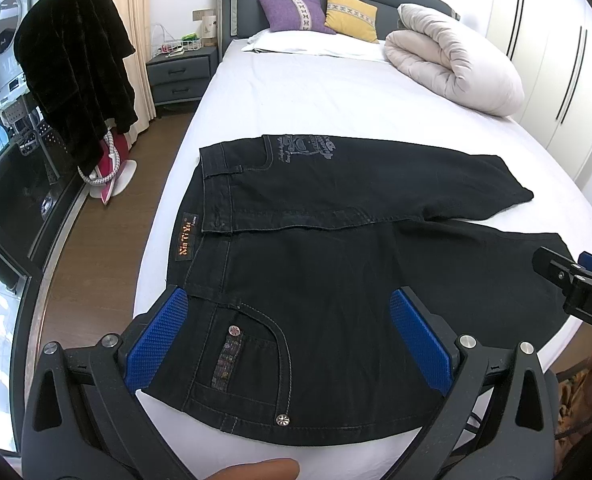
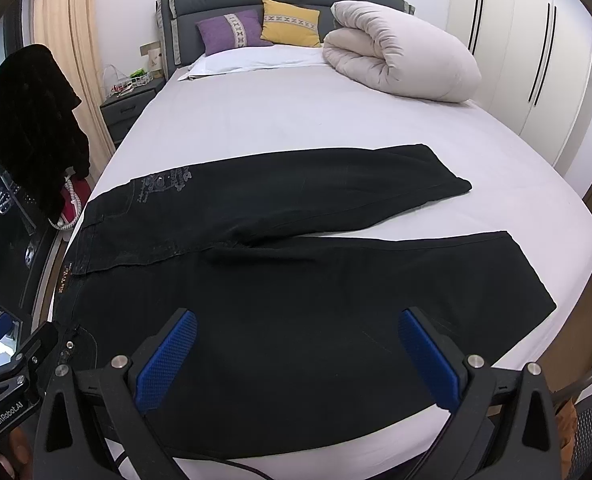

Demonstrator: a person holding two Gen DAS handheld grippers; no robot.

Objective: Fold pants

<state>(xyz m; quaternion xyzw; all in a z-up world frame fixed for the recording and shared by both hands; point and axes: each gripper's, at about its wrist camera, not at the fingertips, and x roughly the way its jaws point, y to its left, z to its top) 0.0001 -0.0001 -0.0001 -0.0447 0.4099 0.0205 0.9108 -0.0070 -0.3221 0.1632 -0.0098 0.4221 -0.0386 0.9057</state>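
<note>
Black jeans (image 1: 316,248) lie spread flat on the white bed (image 1: 316,92), waistband to the left, both legs running right in a V. My left gripper (image 1: 287,312) is open, hovering over the near front pocket and waistband corner. My right gripper (image 2: 296,336) is open, hovering over the near leg of the jeans (image 2: 296,280). The right gripper shows at the right edge of the left wrist view (image 1: 576,280); the left gripper shows at the lower left of the right wrist view (image 2: 35,356). Neither holds cloth.
A rolled beige duvet (image 1: 456,60) and purple and yellow pillows (image 1: 291,12) lie at the bed's head. A nightstand (image 1: 179,76) stands left of the bed. A black coat (image 1: 71,68) hangs at left over a pink iron (image 1: 111,172). White wardrobes (image 2: 536,60) line the right.
</note>
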